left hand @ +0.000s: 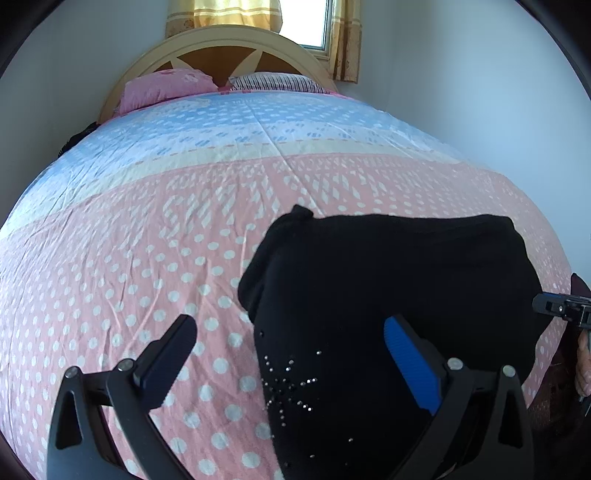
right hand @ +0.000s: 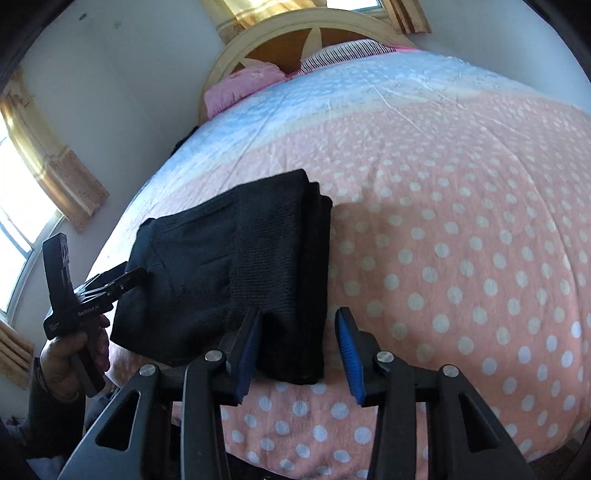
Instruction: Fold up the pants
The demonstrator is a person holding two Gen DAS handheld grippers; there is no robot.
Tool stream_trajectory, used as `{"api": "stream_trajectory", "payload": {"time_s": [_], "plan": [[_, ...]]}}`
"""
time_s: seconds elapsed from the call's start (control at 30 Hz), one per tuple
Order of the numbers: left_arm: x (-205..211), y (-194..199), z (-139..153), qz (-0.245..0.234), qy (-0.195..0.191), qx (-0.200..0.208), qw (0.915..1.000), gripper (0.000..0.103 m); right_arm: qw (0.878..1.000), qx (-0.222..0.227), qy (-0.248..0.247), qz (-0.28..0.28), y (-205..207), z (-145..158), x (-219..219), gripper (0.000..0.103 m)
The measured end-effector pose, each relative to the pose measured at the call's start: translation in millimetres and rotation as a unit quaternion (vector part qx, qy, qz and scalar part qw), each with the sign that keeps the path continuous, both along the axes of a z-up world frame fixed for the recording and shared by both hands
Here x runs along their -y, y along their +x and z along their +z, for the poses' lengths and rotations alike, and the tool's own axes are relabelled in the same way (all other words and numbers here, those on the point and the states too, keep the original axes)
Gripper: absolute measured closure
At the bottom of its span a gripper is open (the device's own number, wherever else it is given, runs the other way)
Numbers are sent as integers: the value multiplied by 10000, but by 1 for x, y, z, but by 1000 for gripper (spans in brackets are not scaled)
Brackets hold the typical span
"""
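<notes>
The black pants (left hand: 388, 295) lie folded into a compact block on the pink dotted bedspread, with a rhinestone star near the front edge. My left gripper (left hand: 288, 354) is open, its jaws spread wide over the block's left edge. In the right wrist view the folded pants (right hand: 236, 273) lie left of centre. My right gripper (right hand: 299, 343) is open, its jaws astride the block's near right corner, empty. The left gripper (right hand: 136, 277) shows there at the block's left side. The right gripper's tip (left hand: 561, 308) shows at the far right of the left wrist view.
The bed (left hand: 147, 240) has a pink dotted and blue sheet, with two pillows (left hand: 166, 86) by the wooden headboard (left hand: 221, 48). White walls stand on both sides. A curtained window (left hand: 314, 22) is behind the headboard, another window (right hand: 22, 184) at the left.
</notes>
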State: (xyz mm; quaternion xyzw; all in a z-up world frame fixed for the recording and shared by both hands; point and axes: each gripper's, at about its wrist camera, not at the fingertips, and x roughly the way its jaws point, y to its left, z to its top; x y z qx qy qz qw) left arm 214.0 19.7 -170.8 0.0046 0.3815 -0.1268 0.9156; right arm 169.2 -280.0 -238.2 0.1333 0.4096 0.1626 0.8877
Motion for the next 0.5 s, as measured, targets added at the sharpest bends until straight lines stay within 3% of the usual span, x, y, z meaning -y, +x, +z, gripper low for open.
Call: {"api": "stream_trajectory", "payload": {"time_s": [0.07, 0.13, 0.23, 0.5], "plan": [[-7, -4, 3, -5, -94, 33, 10000, 0, 9999, 127, 10, -43, -1, 5, 0, 57], [-17, -7, 4, 42, -251, 36, 9997, 0, 9996, 191, 184, -86, 2, 8, 3, 49], [-32, -5, 1, 149, -474, -37, 9988, 0, 9991, 245, 278, -209, 11, 11, 4, 47], [-30, 5, -11, -12, -942, -414, 9947, 0, 9951, -251, 923, -267, 49, -4, 8, 47]]}}
